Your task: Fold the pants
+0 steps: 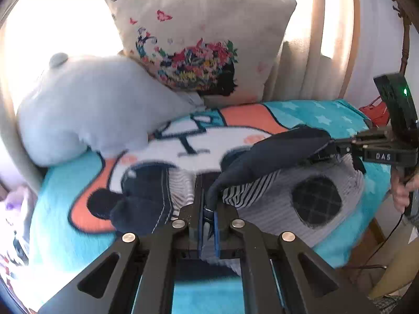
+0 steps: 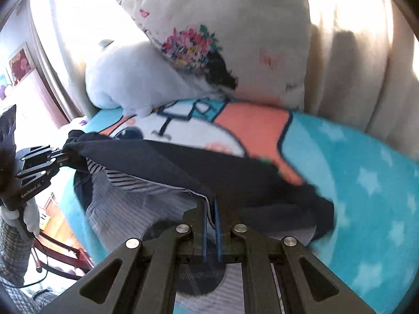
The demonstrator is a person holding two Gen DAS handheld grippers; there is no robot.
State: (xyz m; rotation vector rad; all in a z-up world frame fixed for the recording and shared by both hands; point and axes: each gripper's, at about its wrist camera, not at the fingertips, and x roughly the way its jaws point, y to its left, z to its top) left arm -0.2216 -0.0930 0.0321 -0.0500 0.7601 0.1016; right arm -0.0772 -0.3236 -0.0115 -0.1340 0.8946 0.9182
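The pants (image 1: 277, 193) are grey-and-white striped with a dark navy waistband and a dark round knee patch (image 1: 316, 200). They lie on a turquoise cartoon blanket (image 1: 65, 235). My left gripper (image 1: 208, 209) is shut on the navy band's near end. My right gripper (image 1: 332, 145) is shut on the band's other end, so the band hangs stretched between them above the striped cloth. In the right wrist view the right gripper (image 2: 210, 204) pinches the navy band (image 2: 162, 162), and the left gripper (image 2: 62, 157) holds its far end at the left.
A grey plush toy (image 1: 89, 104) and a floral cushion (image 1: 204, 44) lean at the back of the blanket, with beige curtains (image 1: 301, 73) behind. A wooden chair (image 2: 60, 251) stands by the bed's edge in the right wrist view.
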